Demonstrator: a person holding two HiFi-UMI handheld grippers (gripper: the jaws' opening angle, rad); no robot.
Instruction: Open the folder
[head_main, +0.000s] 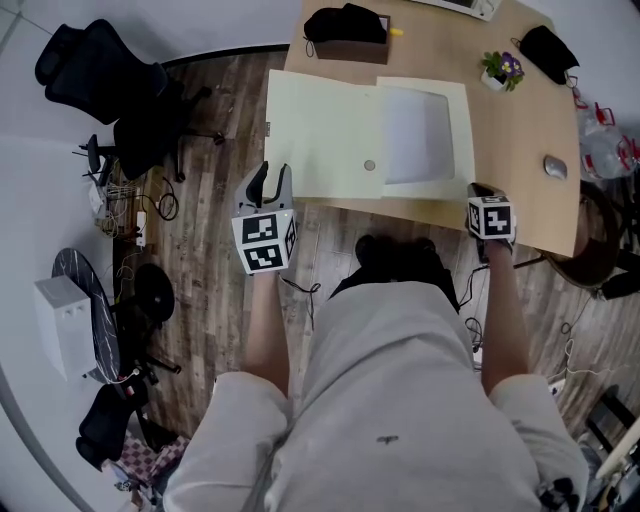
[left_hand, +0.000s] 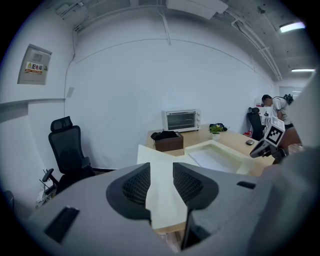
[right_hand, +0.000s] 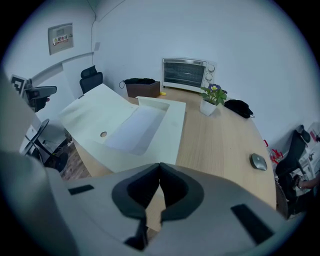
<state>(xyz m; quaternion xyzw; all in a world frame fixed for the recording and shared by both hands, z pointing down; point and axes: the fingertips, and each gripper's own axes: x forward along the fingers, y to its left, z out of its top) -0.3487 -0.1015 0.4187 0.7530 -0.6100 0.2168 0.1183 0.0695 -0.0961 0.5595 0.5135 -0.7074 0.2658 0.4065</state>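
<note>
folder (head_main: 330, 130): pale cream, lying open on the wooden table (head_main: 520, 110). its cover is spread out to the left, with the outer edge past the table's left edge. the right half holds white sheets (head_main: 415, 135) in a shallow tray-like pocket. a small round clasp (head_main: 369, 165) sits near the fold, toward the near side.

left gripper (head_main: 270, 178): held off the table's near-left corner, tips just beside the cover's near-left corner. jaws stand moderately apart with nothing pinched. in the left gripper view the cover shows through the gap, beyond the pads (left_hand: 136, 186).

right gripper (head_main: 482, 190): at the table's near edge, just right of the folder's near-right corner. jaws are closed together with nothing between them, and bare tabletop lies below.

also on the table, well apart from the folder: potted plant (head_main: 500, 70), mouse (head_main: 555, 167), brown box with a black bag on it (head_main: 345, 30), toaster oven (left_hand: 181, 120). black office chair (head_main: 100, 70) on the floor at left.
</note>
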